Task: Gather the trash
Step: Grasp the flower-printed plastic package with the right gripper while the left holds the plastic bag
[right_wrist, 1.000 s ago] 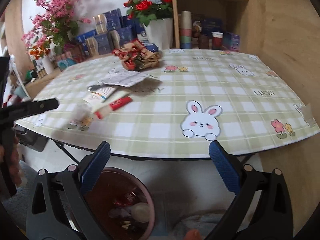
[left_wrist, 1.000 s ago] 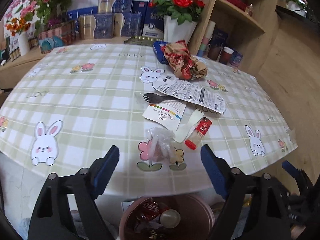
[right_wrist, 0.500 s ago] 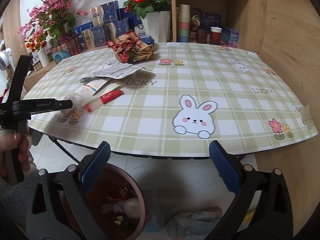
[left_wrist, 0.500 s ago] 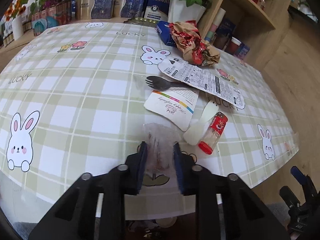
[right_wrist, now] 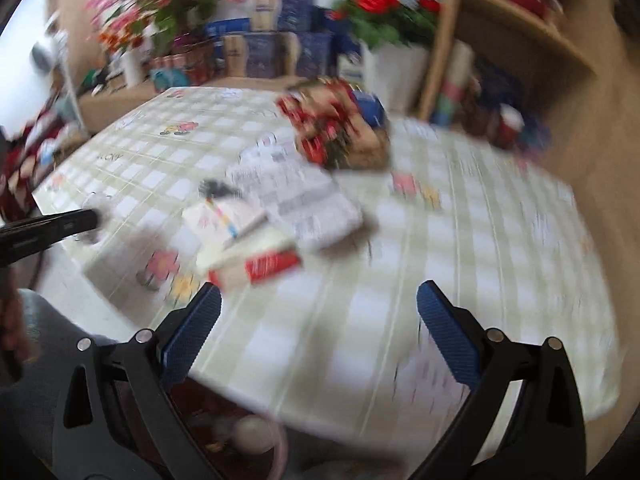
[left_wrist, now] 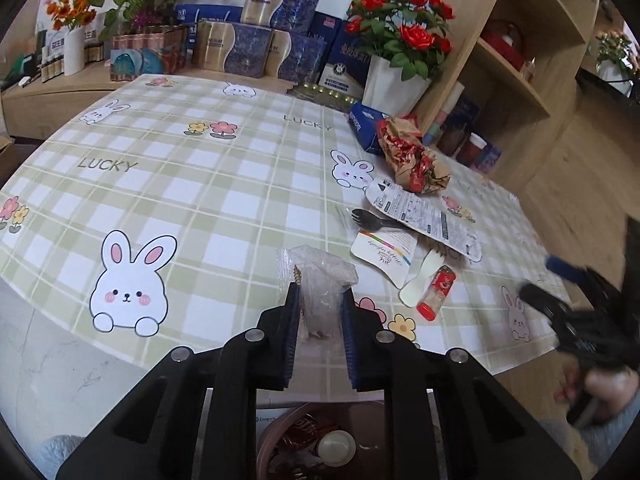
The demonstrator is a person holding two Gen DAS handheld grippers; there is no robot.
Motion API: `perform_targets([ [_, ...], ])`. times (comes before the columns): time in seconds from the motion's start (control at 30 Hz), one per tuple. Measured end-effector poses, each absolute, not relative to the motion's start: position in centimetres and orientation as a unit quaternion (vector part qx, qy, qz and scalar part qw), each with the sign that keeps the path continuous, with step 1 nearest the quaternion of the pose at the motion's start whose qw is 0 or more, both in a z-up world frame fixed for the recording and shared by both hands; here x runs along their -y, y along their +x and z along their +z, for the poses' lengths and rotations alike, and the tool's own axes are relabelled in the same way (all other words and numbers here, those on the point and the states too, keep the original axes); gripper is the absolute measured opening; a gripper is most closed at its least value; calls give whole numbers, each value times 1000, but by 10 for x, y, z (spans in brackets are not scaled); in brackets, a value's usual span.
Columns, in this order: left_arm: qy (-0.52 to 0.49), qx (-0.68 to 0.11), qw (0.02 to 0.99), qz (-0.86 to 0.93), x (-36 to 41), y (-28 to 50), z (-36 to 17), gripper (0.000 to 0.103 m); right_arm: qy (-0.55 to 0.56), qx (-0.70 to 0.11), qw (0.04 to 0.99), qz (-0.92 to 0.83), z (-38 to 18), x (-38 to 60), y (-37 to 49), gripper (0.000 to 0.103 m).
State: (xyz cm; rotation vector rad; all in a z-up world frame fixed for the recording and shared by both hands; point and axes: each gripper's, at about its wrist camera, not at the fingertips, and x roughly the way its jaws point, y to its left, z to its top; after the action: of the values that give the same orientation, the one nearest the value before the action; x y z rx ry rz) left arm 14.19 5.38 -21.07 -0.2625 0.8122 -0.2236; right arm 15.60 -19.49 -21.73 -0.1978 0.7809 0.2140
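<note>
**Left fingers pinch a clear plastic wrapper at the near edge of the surface**

A wide surface (left_wrist: 192,184) covered in a pale green checked cloth with rabbits and flowers fills most of the left wrist view. Behind it, at the top of the frame, stand blue and gold boxes, and a white pot of red roses (left_wrist: 400,40) sits at upper centre right beside a wooden shelf unit.

At the bottom centre of the frame, below the surface's edge, a brown round bin (left_wrist: 320,444) shows between the gripper arms, with bits of rubbish in it.

Right of centre on the cloth lies a cluster of litter: a crumpled brown and red paper wrapper (left_wrist: 412,160), a printed white sheet (left_wrist: 424,216), a black spork (left_wrist: 372,218) partly under it, a small white card (left_wrist: 382,254), a pale plastic spoon (left_wrist: 420,280), and a small red-labelled tube (left_wrist: 436,294).

The left gripper (left_wrist: 319,320) has its fingers drawn narrow, pressed on a crumpled clear plastic wrapper (left_wrist: 322,280) at lower centre.

The right gripper (right_wrist: 318,332), in its own heavily blurred view, has its fingers spread wide with nothing between them, over the near edge of the cloth.
</note>
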Motion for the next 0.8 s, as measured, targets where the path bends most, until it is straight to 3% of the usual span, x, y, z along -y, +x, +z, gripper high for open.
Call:
perform_targets([
  [0.23, -141, -380, 905, -130, -60, 122, -203, 20, -194, -425, 877, 108, -245, 149, 239, 94],
  [0.3, -143, -376, 906, -132, -64, 119, -201, 20, -196, -446, 867, 107, -256, 144, 253, 85],
  [0.57, -158, -368, 908, -123, -83, 113, -202, 20, -193, -489, 846, 86, -278, 146, 283, 80],
  [0.8, -166, -372, 905, -120, -87, 109, -205, 20, -29, -456, 882, 118, -240, 193, 270, 35],
])
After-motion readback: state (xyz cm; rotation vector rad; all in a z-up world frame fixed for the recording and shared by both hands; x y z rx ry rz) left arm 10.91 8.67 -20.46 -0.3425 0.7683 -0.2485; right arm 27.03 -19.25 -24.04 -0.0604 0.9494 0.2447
